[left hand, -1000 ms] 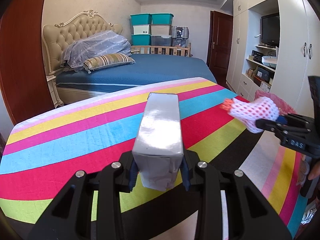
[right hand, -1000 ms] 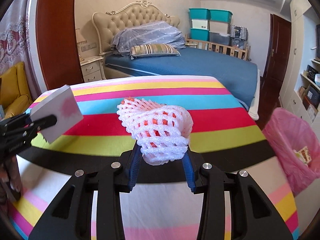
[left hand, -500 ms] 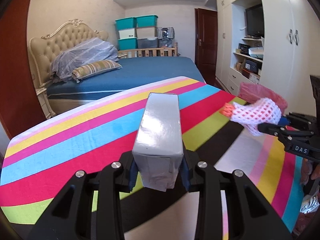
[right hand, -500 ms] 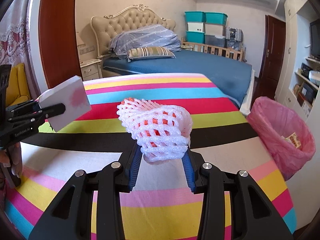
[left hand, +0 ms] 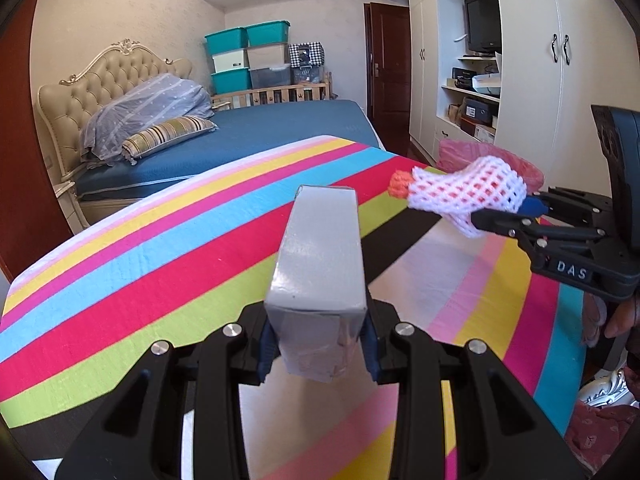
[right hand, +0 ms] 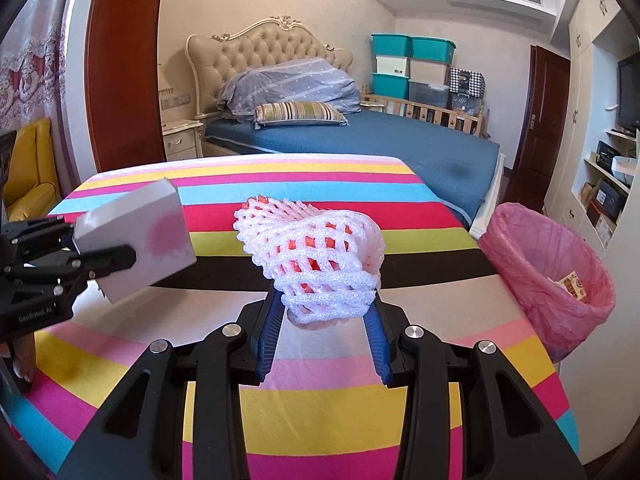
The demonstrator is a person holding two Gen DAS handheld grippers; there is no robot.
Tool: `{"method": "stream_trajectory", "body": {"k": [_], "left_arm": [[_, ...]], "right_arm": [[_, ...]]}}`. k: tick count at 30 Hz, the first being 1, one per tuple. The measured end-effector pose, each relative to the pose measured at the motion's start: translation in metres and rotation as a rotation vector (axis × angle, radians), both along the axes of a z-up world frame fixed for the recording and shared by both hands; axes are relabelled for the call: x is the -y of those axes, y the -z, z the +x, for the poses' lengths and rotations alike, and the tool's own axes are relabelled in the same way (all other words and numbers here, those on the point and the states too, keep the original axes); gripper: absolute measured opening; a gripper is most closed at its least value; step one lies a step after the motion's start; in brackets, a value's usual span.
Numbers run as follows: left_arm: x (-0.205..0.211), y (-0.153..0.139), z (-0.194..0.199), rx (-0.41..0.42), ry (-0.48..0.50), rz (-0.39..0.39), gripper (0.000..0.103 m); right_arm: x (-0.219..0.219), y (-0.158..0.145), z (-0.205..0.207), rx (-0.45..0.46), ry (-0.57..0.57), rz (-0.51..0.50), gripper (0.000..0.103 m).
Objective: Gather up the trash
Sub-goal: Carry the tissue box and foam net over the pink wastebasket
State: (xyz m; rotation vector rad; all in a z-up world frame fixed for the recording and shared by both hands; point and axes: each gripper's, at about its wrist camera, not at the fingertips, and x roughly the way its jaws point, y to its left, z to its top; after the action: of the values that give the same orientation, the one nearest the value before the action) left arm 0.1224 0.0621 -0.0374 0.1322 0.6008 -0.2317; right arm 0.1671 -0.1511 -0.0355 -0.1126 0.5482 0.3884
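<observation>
My left gripper (left hand: pixel 318 348) is shut on a grey-white carton box (left hand: pixel 322 264) and holds it above the striped table; the box also shows in the right wrist view (right hand: pixel 138 236). My right gripper (right hand: pixel 325 334) is shut on a white foam fruit net (right hand: pixel 316 260) with something orange inside. The net also shows in the left wrist view (left hand: pixel 464 192), at the right. A bin with a pink liner (right hand: pixel 548 276) stands off the table's right edge, with a bit of trash inside.
The table carries a striped multicolour cloth (right hand: pixel 320 400). Behind it are a blue bed (right hand: pixel 380 144), stacked storage boxes (right hand: pixel 412 64) and a dark door (right hand: pixel 544 120). White cupboards with a TV (left hand: pixel 484 20) line the right wall. A yellow chair (right hand: pixel 28 176) stands at left.
Both grippers have swung right with their loads still held. The pink bin has come further into both views, and nearer in the right wrist view.
</observation>
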Motion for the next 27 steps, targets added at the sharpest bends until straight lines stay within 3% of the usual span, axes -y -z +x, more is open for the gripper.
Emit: {"method": "stream_trajectory", "body": {"k": [13, 27], "left_arm": [[0.048, -0.001, -0.001, -0.006, 0.091, 0.025, 0.034], [0.143, -0.017, 0.038, -0.01, 0.241, -0.005, 0.034]], "right_arm": [[0.043, -0.009, -0.005, 0.033, 0.071, 0.035, 0.038], [0.149, -0.024, 0.001, 0.083, 0.26, 0.115, 0.038]]}}
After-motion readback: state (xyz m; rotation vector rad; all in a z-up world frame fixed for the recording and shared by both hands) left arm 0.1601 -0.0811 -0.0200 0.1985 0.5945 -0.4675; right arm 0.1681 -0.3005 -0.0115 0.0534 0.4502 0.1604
